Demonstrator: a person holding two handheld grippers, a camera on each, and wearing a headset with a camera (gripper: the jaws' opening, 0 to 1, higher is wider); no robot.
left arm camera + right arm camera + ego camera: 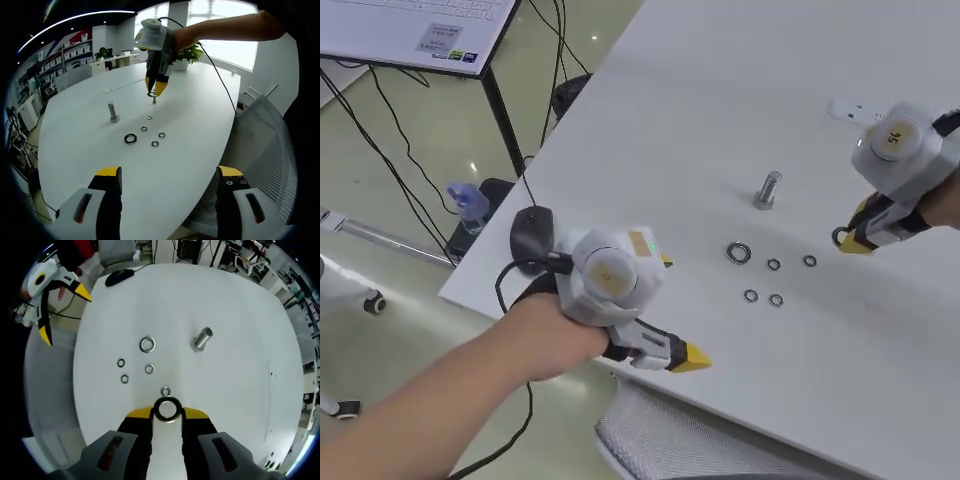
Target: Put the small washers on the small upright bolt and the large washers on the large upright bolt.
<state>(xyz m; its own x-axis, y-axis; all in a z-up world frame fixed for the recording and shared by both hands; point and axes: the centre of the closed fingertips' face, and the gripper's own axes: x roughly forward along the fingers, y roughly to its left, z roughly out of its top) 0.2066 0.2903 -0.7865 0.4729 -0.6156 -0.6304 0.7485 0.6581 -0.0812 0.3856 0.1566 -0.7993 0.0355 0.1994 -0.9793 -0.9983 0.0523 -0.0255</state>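
Right hand-held gripper (pixel 166 415) is pinching a large washer (pixel 155 409) at its tips. The large upright bolt (pixel 202 338) stands ahead and to its right, axis vertical, with bare counter (pixel 720 100) between. Loose small washers (pixel 149 369) lie ahead-left, off that path. The right is the nearer one. Left hand-held gripper (pixel 168 172) is wide apart and empty, over the counter's near edge.

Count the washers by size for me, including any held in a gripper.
Large washers: 2, one on the table, one in the right gripper.
Small washers: 4, loose on the table.
Total: 6.
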